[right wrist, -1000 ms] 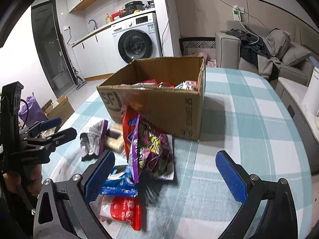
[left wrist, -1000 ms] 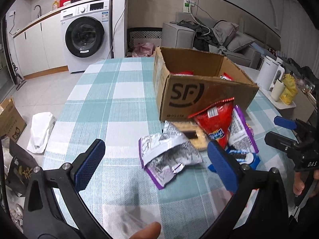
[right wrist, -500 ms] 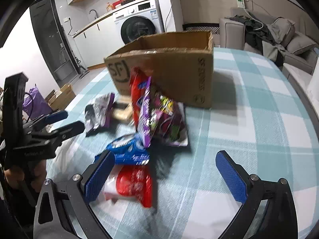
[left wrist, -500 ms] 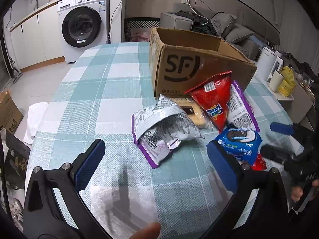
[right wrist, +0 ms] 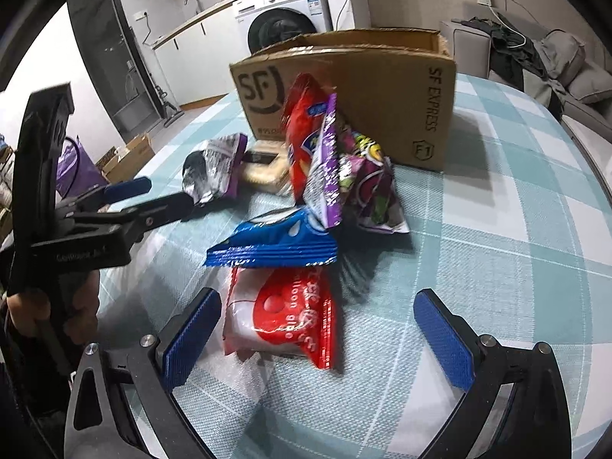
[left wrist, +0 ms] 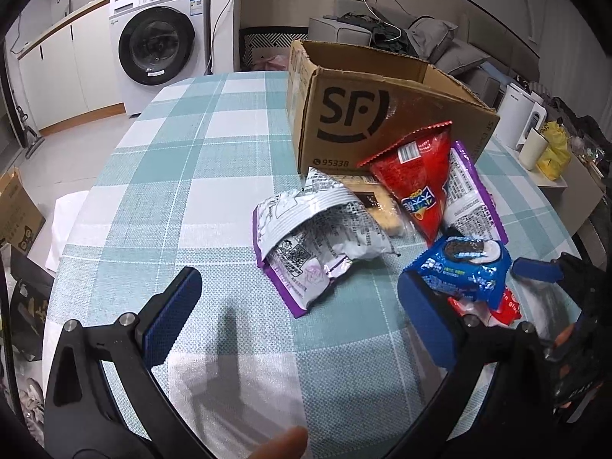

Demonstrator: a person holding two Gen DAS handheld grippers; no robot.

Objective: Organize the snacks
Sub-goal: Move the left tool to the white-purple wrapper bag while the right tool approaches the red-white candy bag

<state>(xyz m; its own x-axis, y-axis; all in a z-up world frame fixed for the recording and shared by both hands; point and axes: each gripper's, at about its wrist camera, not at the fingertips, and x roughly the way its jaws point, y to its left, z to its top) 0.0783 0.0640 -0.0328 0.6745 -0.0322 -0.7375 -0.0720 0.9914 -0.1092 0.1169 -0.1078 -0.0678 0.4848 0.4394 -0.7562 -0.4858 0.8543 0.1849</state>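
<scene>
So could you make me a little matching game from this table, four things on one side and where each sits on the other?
Things:
1. brown cardboard box
2. blue cookie packet
3. red-and-white snack bag
4. silver-and-purple crumpled bag

Places:
A. lying apart from the heap, on the left wrist view's left side of it
B. between the open right tool's fingers
C. at the back, with packets leaning on it
D. resting on top of the red-and-white bag

Pairs: 1-C, 2-D, 3-B, 4-A
</scene>
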